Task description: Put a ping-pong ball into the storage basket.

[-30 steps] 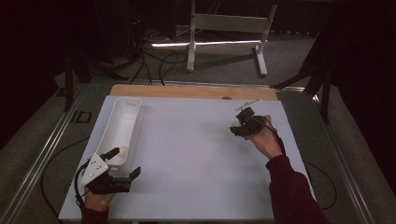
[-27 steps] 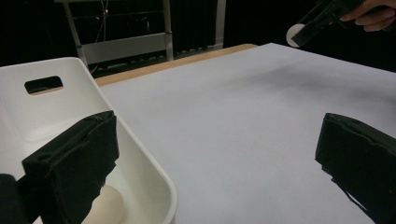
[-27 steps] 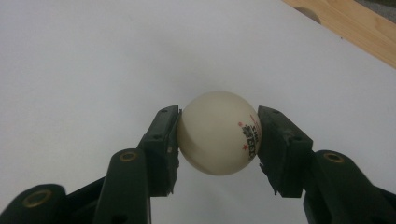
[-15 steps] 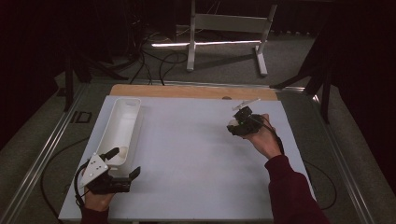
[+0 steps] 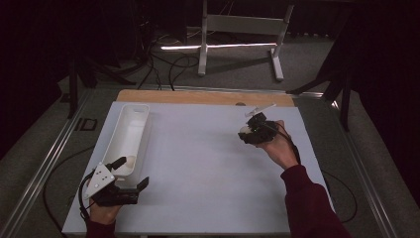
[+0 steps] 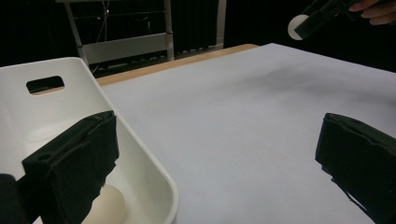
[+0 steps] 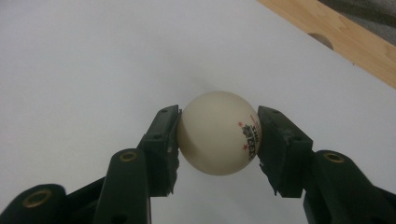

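White and round, the table-tennis ball (image 7: 218, 133) sits pinched between the two black jaws of the right gripper (image 5: 246, 133), one pad on each side, red print facing the right-hand jaw. From the high view that gripper is held up over the far right part of the white table sheet (image 5: 208, 168), the hand (image 5: 278, 146) behind it, wrist cocked, the forearm in a dark red sleeve (image 5: 309, 206) coming in from the bottom right.

Now the relation that matters: the long white bin (image 5: 126, 139) lies well apart, across the sheet to the left of the ball. Its long axis runs from the near left corner away toward the wooden strip (image 5: 198, 96) at the far edge. So the carry looks like a sideways sweep leftward, then a drop over the rim.

Down at the bin's near end waits the left gripper (image 5: 130, 173), jaws spread wide with nothing between them, one jaw inside the bin and the other out over the sheet. It is far nearer the bin, low and level. Another pale ball (image 6: 105, 205) already rests on the bin's floor beside that jaw.
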